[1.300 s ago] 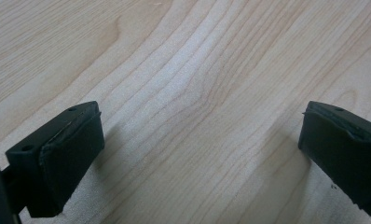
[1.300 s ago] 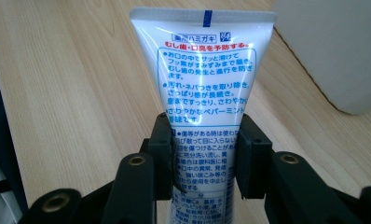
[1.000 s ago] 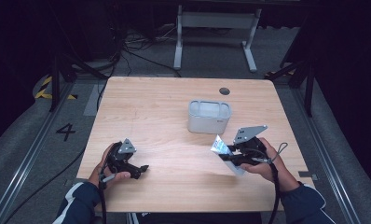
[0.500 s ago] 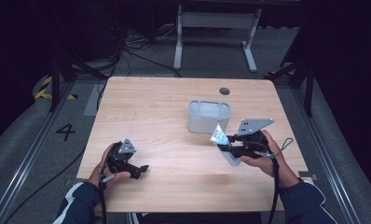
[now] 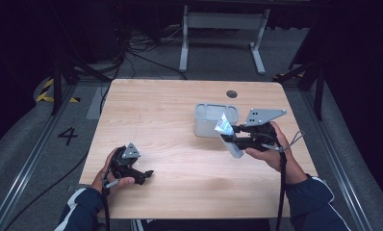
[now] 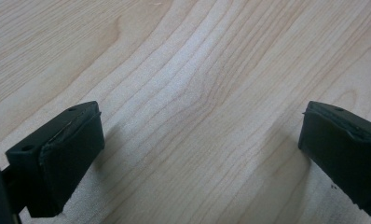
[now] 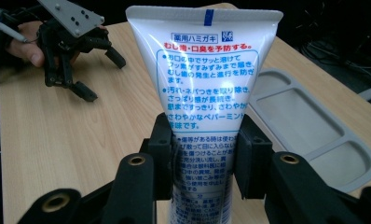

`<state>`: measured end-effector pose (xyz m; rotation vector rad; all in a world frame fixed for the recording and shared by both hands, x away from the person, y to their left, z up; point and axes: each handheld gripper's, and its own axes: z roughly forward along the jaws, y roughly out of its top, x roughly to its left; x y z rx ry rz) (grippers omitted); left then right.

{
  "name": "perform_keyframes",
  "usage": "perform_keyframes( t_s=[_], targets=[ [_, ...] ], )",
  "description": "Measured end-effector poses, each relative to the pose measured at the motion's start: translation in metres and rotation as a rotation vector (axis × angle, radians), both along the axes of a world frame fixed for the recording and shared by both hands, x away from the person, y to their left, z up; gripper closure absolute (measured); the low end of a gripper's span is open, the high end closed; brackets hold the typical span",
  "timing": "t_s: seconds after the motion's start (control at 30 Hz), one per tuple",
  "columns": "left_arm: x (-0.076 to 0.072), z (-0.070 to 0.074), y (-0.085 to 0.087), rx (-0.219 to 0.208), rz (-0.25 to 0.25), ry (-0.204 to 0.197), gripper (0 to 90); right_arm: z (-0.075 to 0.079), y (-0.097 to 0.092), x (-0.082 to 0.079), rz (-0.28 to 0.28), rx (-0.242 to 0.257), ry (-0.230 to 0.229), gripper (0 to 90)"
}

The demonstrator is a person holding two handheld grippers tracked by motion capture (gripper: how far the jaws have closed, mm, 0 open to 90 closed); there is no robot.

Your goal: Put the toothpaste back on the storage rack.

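We look down on a pale wooden table (image 5: 151, 110) from above, with a person's two forearms coming in from six o'clock. Toward three o'clock, the right gripper (image 5: 226, 135) is clenched on a white toothpaste tube (image 5: 224, 126), its pads pressing the tube's middle. In the right gripper view the tube (image 7: 207, 88) stands upright between the black jaws, flat crimped end uppermost, blue and red print facing us.

A second ago the tube hung lower and nearer the table's edge at four o'clock. It has since been lifted clear of the wood and carried toward the centre, so that its crimped end now shows against the near right corner of the grey tray (image 5: 204, 126). That tray sits just past the table's middle, toward one o'clock from centre, and in the right gripper view we see its shallow compartments (image 7: 309, 126) lying empty at three o'clock of the tube.

We judge that the pick-up is done and the carry is under way; setting the tube into a compartment looks like the remaining step.

At seven o'clock the left gripper (image 5: 148, 172) has not moved. It rests low by the table, jaws spread wide with bare wood between them (image 6: 202, 140).
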<state>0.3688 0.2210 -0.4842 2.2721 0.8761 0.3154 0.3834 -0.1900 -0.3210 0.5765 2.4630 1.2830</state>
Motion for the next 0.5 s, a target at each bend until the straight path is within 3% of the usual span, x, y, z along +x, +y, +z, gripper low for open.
perform_keyframes(
  t_s=[0.5],
  targets=[
    [0.000,0.000,0.000,0.000,-0.001,0.000,0.5,0.024,0.008,0.023,-0.018,0.040,-0.036,64.9]
  ],
)
